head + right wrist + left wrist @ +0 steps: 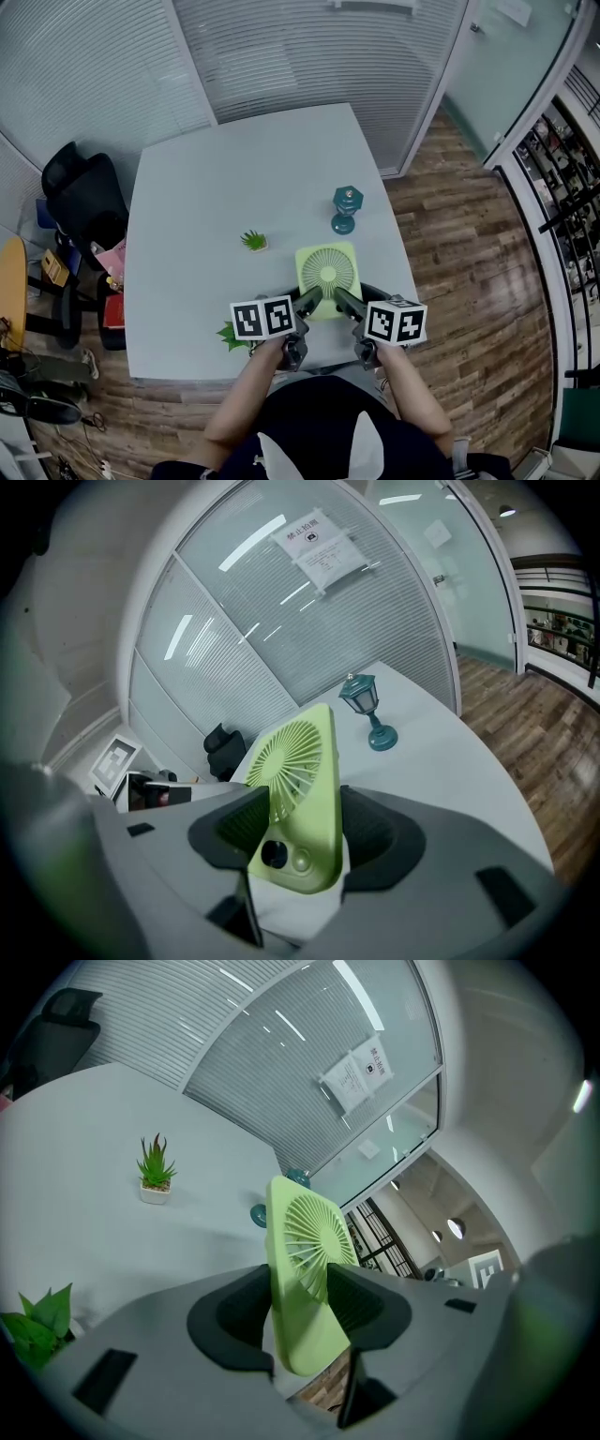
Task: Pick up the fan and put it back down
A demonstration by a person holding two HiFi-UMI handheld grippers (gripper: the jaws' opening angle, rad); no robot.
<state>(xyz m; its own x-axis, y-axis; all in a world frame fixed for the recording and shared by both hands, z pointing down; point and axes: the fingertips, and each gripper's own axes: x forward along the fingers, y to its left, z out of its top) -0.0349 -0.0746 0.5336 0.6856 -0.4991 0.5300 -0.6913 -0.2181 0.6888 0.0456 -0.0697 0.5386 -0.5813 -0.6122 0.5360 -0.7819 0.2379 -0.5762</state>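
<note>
The light green square fan point(327, 270) is near the table's front edge, gripped from both sides. My left gripper point(310, 300) holds its left lower edge and my right gripper point(341, 300) holds its right lower edge. In the left gripper view the fan point(302, 1260) stands edge-on between the dark pads point(239, 1321), grille facing right. In the right gripper view the fan point(302, 780) shows its grille and two round buttons, with the pads point(375, 832) against both faces. Whether its bottom touches the table point(206, 178) I cannot tell.
A teal lantern ornament point(346, 209) stands just beyond the fan. A small potted plant point(254, 241) sits to the left, and green leaves point(232, 335) lie by the front edge. A black chair point(84, 202) is left of the table. Glass partitions stand behind.
</note>
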